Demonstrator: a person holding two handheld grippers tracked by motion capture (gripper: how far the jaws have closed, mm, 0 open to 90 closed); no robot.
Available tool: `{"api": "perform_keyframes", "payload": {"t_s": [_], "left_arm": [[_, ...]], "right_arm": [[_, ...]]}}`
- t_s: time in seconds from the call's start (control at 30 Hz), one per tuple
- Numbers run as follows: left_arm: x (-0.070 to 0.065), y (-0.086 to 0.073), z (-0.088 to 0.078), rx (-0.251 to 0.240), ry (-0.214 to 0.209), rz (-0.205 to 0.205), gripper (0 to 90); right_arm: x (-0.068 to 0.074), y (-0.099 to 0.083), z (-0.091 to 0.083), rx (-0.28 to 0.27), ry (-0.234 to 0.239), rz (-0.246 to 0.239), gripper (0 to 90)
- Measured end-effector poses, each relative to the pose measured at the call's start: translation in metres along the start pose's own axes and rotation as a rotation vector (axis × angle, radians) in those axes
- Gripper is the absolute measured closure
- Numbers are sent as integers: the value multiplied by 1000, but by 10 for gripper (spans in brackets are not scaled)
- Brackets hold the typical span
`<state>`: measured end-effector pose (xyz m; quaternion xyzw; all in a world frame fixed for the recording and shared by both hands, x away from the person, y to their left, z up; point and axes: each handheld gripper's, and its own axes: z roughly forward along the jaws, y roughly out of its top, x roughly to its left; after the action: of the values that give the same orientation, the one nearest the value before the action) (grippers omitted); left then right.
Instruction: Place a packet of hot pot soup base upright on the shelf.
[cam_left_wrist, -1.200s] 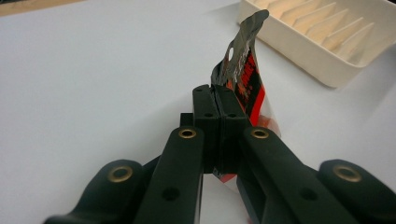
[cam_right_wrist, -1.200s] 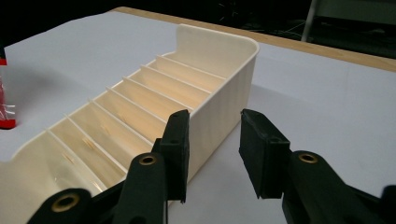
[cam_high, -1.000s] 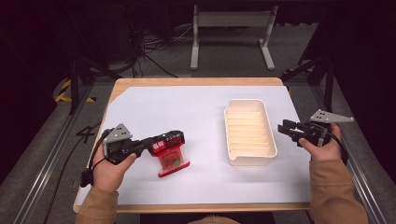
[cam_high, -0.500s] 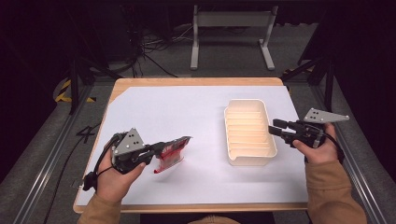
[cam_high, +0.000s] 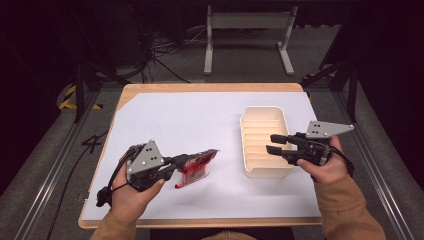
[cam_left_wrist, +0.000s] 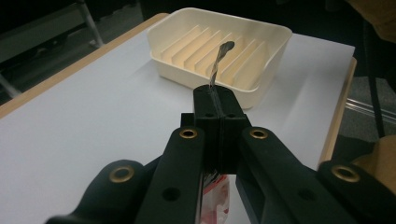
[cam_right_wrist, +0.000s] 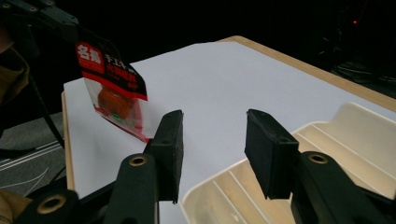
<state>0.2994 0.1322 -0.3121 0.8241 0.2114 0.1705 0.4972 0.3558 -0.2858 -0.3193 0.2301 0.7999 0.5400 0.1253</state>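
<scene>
A red snack packet (cam_high: 193, 171) hangs just above the white sheet, and my left gripper (cam_high: 211, 152) is shut on its top edge. In the left gripper view the packet's crinkled edge (cam_left_wrist: 218, 59) sticks out past the closed left gripper (cam_left_wrist: 215, 100). The packet (cam_right_wrist: 113, 88) dangles at the upper left of the right gripper view. My right gripper (cam_high: 274, 143) hovers over the right rim of the cream ribbed tray (cam_high: 262, 112). Its jaws have just been opening and nothing is between them. The right gripper (cam_right_wrist: 212, 140) stands open above the tray's corner (cam_right_wrist: 327, 135).
A white sheet (cam_high: 190, 115) covers the wooden table, whose edge (cam_high: 210, 87) shows at the back. The tray (cam_left_wrist: 275, 32) has nothing in it. Behind the table stands a metal frame (cam_high: 247, 30) on the dark floor.
My left gripper has lifted the packet off the sheet and turned it toward the tray. My right gripper has moved left over the tray's rim, and its jaws stand wider.
</scene>
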Motion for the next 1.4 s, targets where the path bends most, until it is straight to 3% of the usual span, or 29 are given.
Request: {"api": "perform_keyframes", "payload": {"t_s": [0.37, 0.7, 1.0, 1.2, 1.4], "left_arm": [[-23, 13, 6, -50, -41, 41, 898], [-34, 21, 9, -86, -71, 75, 899], [-41, 24, 12, -100, -94, 106, 899], [-45, 25, 15, -109, -109, 112, 899], [-44, 24, 16, -113, -106, 112, 899]], "right_arm": [[30, 10, 20, 18, 96, -73, 540], [51, 16, 38, 41, 179, -115, 509], [59, 14, 54, 65, 213, -134, 498], [63, 13, 62, 73, 248, -151, 542], [64, 12, 67, 69, 293, -192, 677]]}}
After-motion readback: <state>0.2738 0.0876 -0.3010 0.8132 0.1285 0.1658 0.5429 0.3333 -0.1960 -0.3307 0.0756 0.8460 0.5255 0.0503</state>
